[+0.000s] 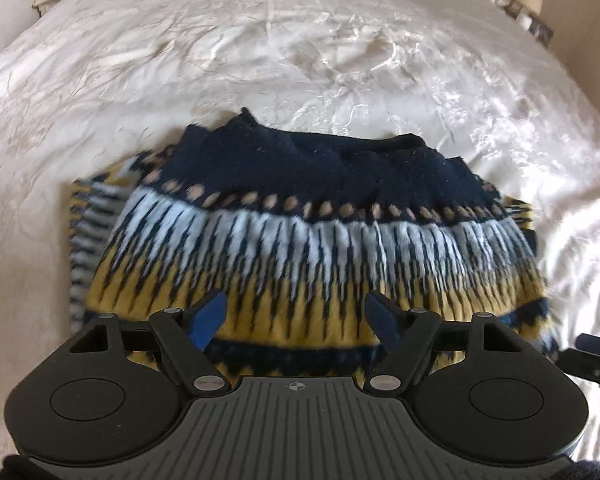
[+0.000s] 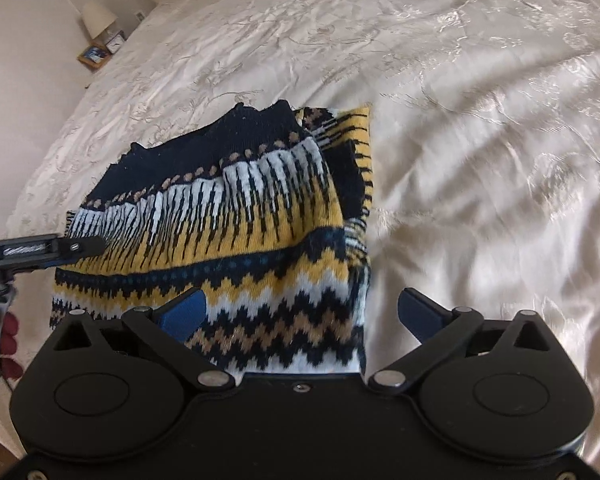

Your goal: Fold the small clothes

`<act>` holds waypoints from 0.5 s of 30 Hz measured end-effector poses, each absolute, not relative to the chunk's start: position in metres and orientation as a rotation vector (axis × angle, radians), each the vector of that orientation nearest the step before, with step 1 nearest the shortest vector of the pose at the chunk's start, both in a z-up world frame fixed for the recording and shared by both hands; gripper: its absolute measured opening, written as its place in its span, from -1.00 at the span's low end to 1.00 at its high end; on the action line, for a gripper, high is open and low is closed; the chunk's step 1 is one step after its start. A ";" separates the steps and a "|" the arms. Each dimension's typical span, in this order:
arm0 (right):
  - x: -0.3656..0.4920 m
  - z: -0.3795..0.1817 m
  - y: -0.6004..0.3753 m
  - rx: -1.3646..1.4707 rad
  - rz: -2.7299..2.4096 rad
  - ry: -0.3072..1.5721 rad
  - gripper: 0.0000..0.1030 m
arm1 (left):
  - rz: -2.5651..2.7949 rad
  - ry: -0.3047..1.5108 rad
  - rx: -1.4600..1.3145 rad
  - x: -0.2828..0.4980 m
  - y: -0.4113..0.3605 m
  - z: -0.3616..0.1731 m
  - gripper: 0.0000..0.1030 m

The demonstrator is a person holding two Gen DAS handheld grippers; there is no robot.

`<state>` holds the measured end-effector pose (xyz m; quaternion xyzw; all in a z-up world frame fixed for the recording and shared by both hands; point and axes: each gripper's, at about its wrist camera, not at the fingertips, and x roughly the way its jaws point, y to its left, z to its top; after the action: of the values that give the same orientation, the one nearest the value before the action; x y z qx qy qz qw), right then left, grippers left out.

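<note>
The sweater (image 1: pixel 300 240) lies on the bed (image 1: pixel 300 40), already folded into a compact block with the navy band at the far edge and the zigzag hem nearest the grippers; some patterned fabric pokes out along the far side in the right wrist view. The step in hand looks like tidying or finishing the fold. To do it well, each gripper should take a near corner of the top layer only, lift both corners evenly, carry them to the navy edge so the edges line up, then flatten the stack. Knitwear is thick and springy, so a deep bite and a slow release would keep layers from sliding.

The left gripper (image 1: pixel 295 320) hovers over the yellow band, its blue fingers (image 1: pixel 209 320) spread wide with nothing between them; whether they graze the knit cannot be told. The right gripper (image 2: pixel 300 316) is also wide open and empty, one finger over the zigzag hem near the sweater's right edge, the other over bare bed. The left gripper's tip shows beside the sweater's left edge in the right wrist view.
</note>
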<state>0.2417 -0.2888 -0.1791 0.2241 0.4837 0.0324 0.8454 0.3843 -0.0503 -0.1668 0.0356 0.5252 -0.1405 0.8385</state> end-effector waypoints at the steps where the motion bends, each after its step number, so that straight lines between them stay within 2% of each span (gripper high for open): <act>1: 0.245 -0.180 -0.292 0.475 0.079 1.022 0.99 | -0.292 1.117 0.085 0.388 -0.056 -0.170 0.45; 8: 0.269 -0.188 -0.317 0.518 0.151 1.037 0.99 | -0.225 1.217 0.180 0.411 -0.085 -0.204 0.46; 15: 0.299 -0.204 -0.328 0.543 0.231 1.079 0.99 | -0.184 1.255 0.206 0.419 -0.093 -0.218 0.66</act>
<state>0.2986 -0.3282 -0.2039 0.2547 0.5060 0.1084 0.8169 0.4193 -0.0927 -0.2185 0.0961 0.5852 -0.0856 0.8006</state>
